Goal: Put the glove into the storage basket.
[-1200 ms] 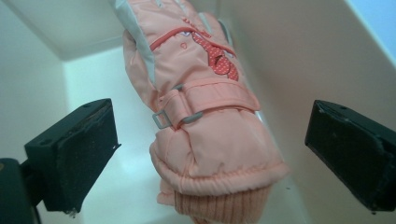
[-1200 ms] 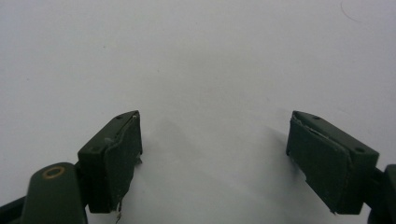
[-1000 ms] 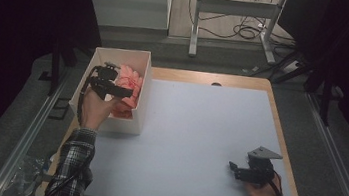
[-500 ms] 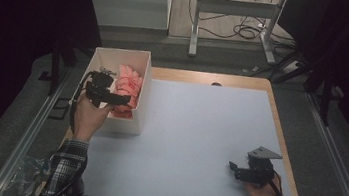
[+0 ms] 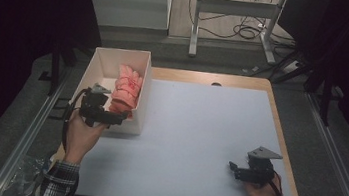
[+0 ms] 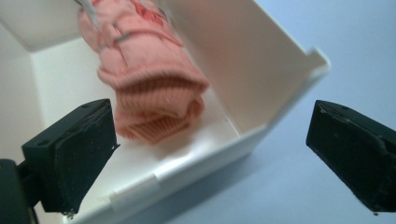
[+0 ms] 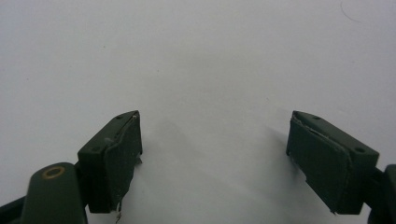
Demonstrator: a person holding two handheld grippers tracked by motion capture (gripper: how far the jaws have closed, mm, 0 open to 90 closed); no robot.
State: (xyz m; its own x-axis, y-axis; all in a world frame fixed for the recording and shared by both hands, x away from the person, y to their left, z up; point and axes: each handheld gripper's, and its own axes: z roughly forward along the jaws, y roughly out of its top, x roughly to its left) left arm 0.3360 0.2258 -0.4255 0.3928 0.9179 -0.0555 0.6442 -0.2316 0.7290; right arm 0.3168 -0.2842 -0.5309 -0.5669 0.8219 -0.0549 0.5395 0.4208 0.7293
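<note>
No legible text or labels anywhere.

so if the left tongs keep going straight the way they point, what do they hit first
Probably the near wall of the white box: the left tongs straddle its corner, jaws wide open. The pink gloves lie inside, beyond that wall. Depth is hard to judge.

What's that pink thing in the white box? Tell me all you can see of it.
The pink thing looks like soft ribbed knitwear, perhaps gloves or socks, folded into a bundle with red markings on top. It lies inside the open white box, along its right wall, its ribbed cuffs toward the near end. The left gripper, jaws open, hovers at the box's near corner without touching it.
</note>
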